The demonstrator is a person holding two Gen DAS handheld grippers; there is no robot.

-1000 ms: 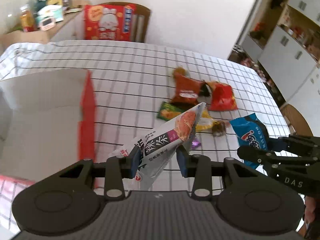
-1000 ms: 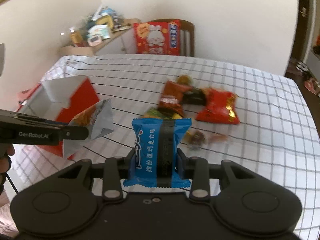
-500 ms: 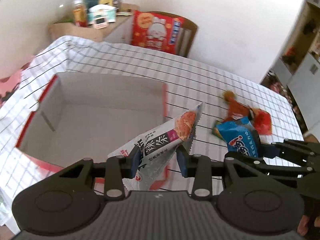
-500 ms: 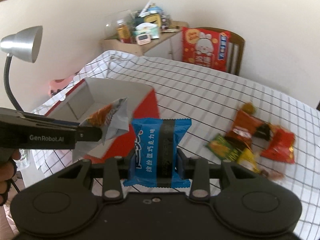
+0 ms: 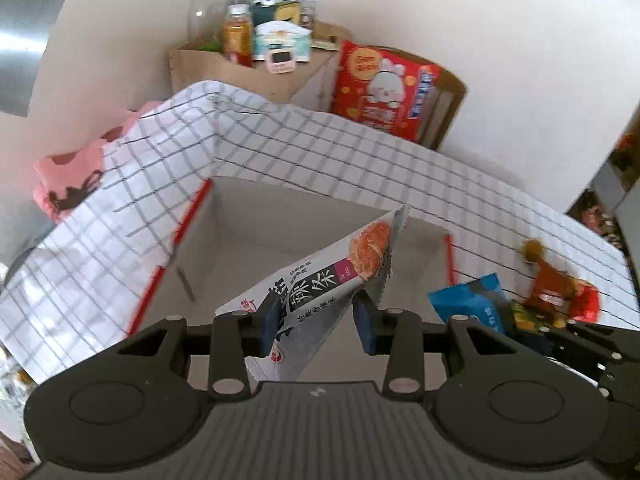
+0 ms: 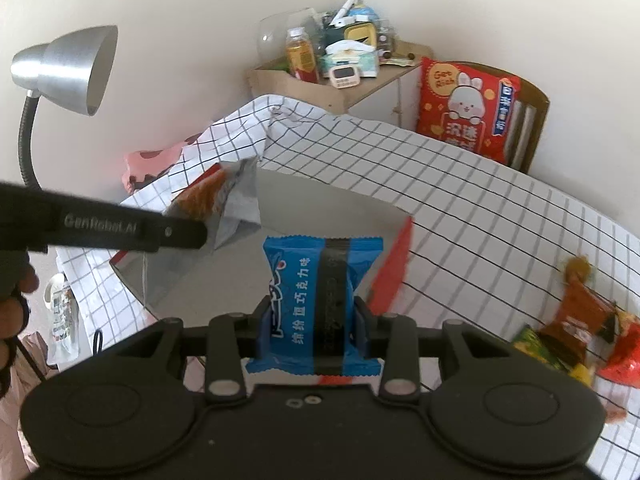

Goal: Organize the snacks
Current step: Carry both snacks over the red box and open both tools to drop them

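My left gripper [image 5: 318, 322] is shut on a grey snack packet [image 5: 320, 280] with black and pink print, held above the open white box with red edges [image 5: 256, 248]. My right gripper [image 6: 312, 320] is shut on a blue chocolate packet [image 6: 320, 300], held above the same box [image 6: 320, 208] near its right wall. The grey packet [image 6: 228, 200] and the left gripper arm show at the left of the right wrist view. The blue packet [image 5: 472, 300] shows at the right of the left wrist view.
Several loose snack packets [image 6: 576, 320] lie on the checked tablecloth [image 6: 480, 208] to the right of the box. A red bunny bag [image 6: 464, 108] leans on a chair beyond the table. A cluttered side shelf [image 6: 340, 64] and a silver lamp [image 6: 68, 68] stand at the left.
Both grippers have swung left with their packets, from over the loose snacks to above the open box. The box now fills the middle of both views.
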